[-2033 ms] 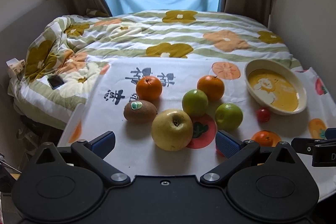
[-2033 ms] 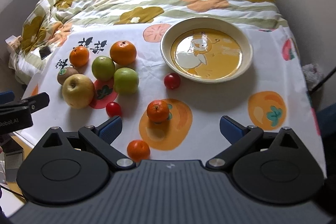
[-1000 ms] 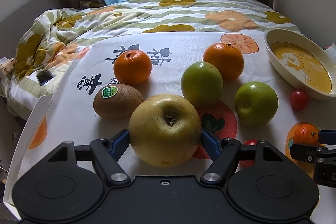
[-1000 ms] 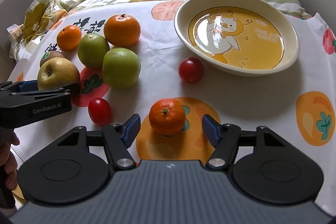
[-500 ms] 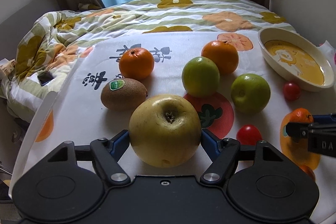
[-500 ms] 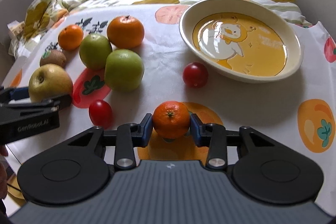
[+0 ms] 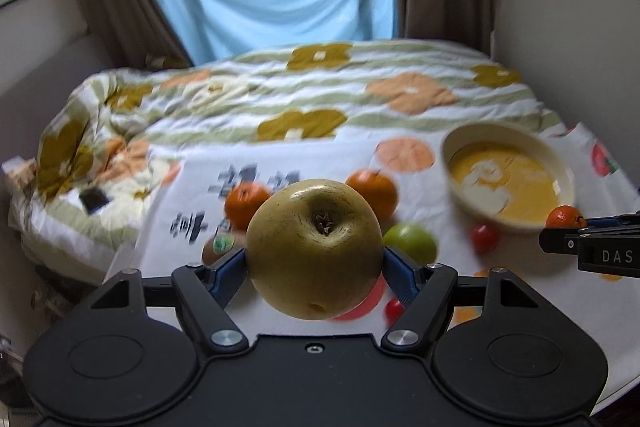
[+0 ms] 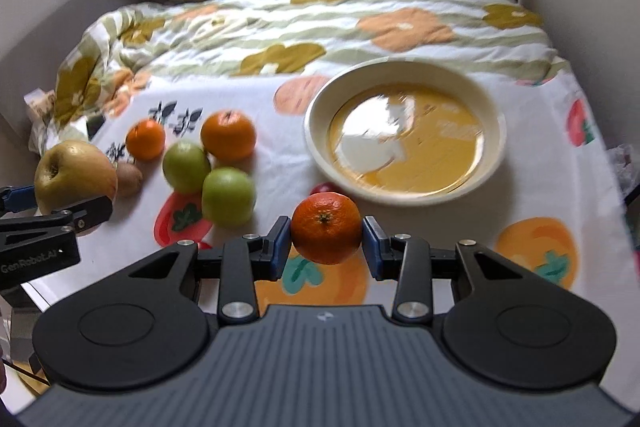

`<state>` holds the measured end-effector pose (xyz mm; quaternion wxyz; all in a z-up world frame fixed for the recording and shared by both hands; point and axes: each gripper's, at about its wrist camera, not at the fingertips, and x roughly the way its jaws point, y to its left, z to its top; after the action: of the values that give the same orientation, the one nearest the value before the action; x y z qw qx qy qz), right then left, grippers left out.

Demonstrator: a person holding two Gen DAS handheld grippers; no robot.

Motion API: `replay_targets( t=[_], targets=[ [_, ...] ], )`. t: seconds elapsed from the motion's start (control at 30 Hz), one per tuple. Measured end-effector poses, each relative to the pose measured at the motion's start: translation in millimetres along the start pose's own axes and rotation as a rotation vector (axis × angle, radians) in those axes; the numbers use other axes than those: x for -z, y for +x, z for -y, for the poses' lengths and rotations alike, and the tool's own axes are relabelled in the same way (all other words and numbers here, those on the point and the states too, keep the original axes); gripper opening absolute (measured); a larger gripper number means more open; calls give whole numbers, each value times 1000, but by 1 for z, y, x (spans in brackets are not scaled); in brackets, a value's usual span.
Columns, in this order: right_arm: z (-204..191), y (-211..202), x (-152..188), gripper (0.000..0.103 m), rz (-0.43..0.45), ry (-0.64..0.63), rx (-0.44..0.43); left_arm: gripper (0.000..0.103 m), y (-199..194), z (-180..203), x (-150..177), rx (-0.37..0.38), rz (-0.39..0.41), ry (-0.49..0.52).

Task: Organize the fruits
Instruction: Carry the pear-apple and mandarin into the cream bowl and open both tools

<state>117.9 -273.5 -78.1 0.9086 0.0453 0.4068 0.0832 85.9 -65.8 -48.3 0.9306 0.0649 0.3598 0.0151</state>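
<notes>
My left gripper (image 7: 314, 267) is shut on a big yellow apple (image 7: 314, 249) and holds it above the cloth-covered table. It also shows at the left of the right wrist view, with the apple (image 8: 74, 175). My right gripper (image 8: 326, 247) is shut on a small mandarin (image 8: 326, 229), lifted just in front of the cream bowl (image 8: 404, 99) with a yellow inside. In the left wrist view the mandarin (image 7: 564, 217) sits at the bowl's (image 7: 508, 135) near right rim. Two oranges (image 8: 228, 135), two green apples (image 8: 228, 195) and a kiwi (image 8: 128, 179) lie on the table.
Cherry tomatoes (image 7: 484, 237) lie on the fruit-print cloth (image 8: 540, 187) near the bowl. A flowered quilt (image 8: 320, 15) covers the bed behind the table. A wall runs along the right and curtains hang at the back.
Both grippers have lifted their fruit off the table: the left raised the yellow apple, the right raised the mandarin and carried it toward the bowl.
</notes>
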Motion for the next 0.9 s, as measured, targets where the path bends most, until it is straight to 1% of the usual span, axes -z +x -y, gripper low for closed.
replay_targets(
  t=[0.1,0.17,0.27,0.37,0.6,0.9],
  targets=[
    [17,-14,-10,53,25,14,14,77,-8,11,-15,29,36,17],
    [28,-20,-16,53,39,23,38,77,-9,18,-26,52,51,28],
    [45,-25,-26,53,49,55,66,77,-3,28,-43,107,56,36],
    [60,-25,-34,53,64,86,109,77,9,41,-55,148,59,71],
    [86,-18,-56,53,76,146,180,77,54,77,-84,261,37,146],
    [115,22,-84,53,52,227,256,77,133,128,-118,374,-13,271]
  ],
)
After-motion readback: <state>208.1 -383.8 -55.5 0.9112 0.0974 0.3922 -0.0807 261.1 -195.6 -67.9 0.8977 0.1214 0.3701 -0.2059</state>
